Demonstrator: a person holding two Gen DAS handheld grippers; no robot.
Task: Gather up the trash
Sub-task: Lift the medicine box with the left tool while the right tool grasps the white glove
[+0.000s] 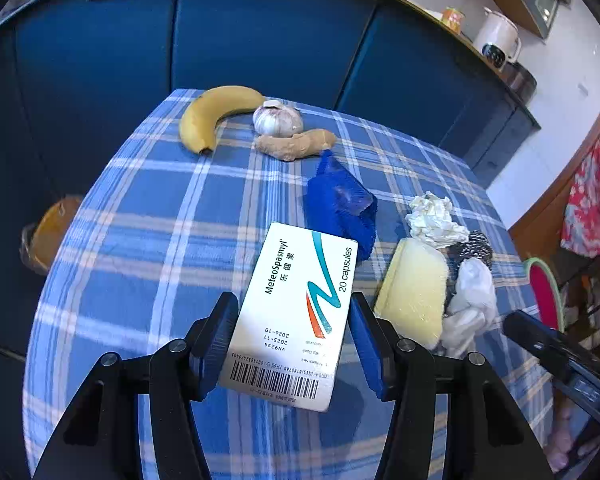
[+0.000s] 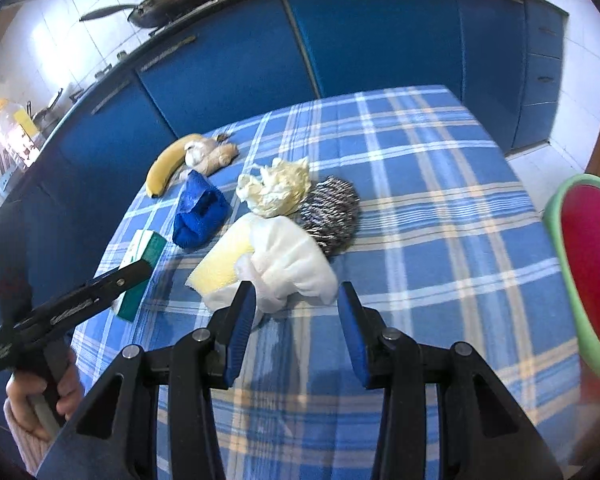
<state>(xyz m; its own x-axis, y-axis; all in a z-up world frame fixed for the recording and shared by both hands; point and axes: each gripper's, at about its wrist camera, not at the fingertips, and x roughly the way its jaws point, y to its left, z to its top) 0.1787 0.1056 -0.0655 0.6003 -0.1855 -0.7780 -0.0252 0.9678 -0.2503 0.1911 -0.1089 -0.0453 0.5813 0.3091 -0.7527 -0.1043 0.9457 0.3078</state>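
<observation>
1. The bench (image 2: 440,200) was the biggest thing, with a blue checked cloth over it. Food and trash were spread on it, so the trash had to be picked out from the rest.
2. A green bin with a red inside (image 2: 588,272) stood at the right edge, close enough to drop trash in, I think.
3. The banana (image 1: 208,120), garlic (image 1: 278,118) and ginger (image 1: 296,144) lay together at the far end, apart from the trash.
4. The medicine box (image 1: 296,312) was in the left gripper (image 1: 294,344). The jaws stood about half open on its long sides. The left pad touched it. The right pad looked a bit off, but it was hard to tell.
5. The white wad (image 2: 288,272) lay on the cloth beside the yellow sponge (image 2: 220,268). The right gripper (image 2: 296,332) was just short of it, jaws part open and holding nothing.
</observation>
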